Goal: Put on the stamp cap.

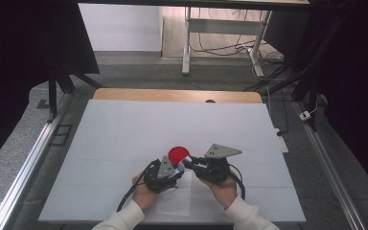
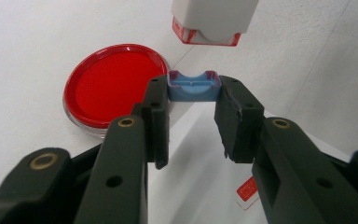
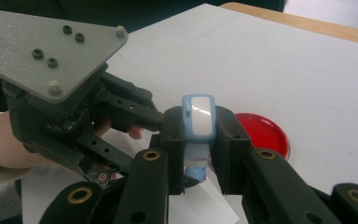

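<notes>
Stamp [image 3: 198,135] sits clamped between right claw [image 3: 199,154] jaws, above paper [image 1: 175,201].

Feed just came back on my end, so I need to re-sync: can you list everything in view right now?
Ink pad dish: one, red in a clear round case, on the table just ahead of the grippers.
Stamp body: one, white with light blue trim, clamped in the right gripper.
Stamp cap: one, blue, pinched at the tips of the left gripper.
Paper sheet: one, white, flat on the table under the hands.
Table: one, white top with a wooden far edge.
Left gripper: one, black, grey plate on top, near centre.
Right gripper: one, black, grey plate, beside the left.
Hands: two, white sleeves, bottom edge.
</notes>
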